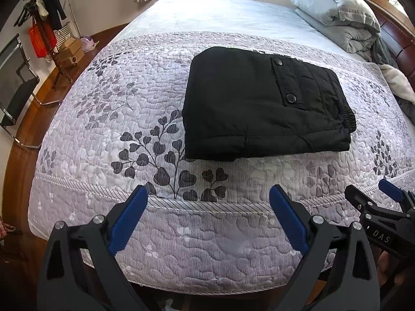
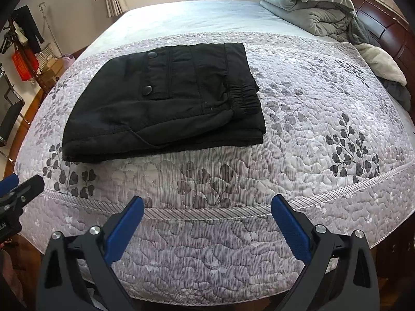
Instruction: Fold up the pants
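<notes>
The black pants (image 1: 262, 106) lie folded into a compact rectangle on the quilted bed cover (image 1: 129, 119), pocket flap with two snap buttons on top and elastic waistband at the right. They also show in the right wrist view (image 2: 166, 101). My left gripper (image 1: 208, 194) is open and empty, held back near the bed's front edge, well short of the pants. My right gripper (image 2: 207, 204) is open and empty too, also near the front edge. The right gripper shows at the right of the left wrist view (image 1: 376, 194).
A folded grey duvet and pillow (image 1: 334, 10) lie at the head of the bed by the wooden headboard (image 2: 384, 28). A chair (image 1: 18, 85), a clothes stand (image 1: 46, 13) and boxes stand on the wooden floor left of the bed.
</notes>
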Tool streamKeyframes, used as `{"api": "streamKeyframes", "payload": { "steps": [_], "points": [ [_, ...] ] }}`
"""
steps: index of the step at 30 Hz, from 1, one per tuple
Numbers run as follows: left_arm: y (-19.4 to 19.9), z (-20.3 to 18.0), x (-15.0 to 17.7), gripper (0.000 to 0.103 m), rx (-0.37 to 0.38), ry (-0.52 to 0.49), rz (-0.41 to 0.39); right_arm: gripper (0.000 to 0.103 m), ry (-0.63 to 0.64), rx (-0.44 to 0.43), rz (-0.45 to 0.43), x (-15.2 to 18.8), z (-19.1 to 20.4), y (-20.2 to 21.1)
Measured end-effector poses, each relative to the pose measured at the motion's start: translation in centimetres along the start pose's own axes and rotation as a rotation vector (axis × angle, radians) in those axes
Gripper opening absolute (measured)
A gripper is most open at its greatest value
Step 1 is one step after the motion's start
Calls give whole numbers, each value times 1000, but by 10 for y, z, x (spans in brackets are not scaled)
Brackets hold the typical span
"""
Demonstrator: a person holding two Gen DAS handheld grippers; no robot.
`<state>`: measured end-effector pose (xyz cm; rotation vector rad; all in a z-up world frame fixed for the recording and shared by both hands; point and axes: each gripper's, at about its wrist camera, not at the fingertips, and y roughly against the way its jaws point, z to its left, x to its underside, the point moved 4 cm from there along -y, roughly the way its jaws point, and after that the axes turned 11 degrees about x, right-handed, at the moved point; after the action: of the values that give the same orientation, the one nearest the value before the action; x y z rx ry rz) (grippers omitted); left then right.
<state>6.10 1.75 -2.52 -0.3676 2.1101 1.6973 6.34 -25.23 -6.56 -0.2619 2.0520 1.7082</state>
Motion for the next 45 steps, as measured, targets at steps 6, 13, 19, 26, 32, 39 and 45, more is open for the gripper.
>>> {"api": "streamKeyframes", "payload": {
  "steps": [6,13,19,26,32,39,45],
  "points": [
    [0,0,0,95,0,-1,4,99,3,1,3,-1,0,-1],
    [0,0,0,95,1,-1,4,99,2,4,2,0,-1,-1],
    [0,0,0,95,1,-2,4,99,4,5,2,0,-1,-2],
    [-3,-1,0,95,7,-3,9,99,1,5,9,1,-2,-3],
    [-3,-1,0,95,6,-5,11,99,3,6,10,1,-1,-4],
    [-3,-1,-1,95,10,-8,11,99,5,8,12,1,-3,-6],
    [-5,1,-1,95,11,-10,14,99,7,9,12,1,-2,-7]
  ]
}}
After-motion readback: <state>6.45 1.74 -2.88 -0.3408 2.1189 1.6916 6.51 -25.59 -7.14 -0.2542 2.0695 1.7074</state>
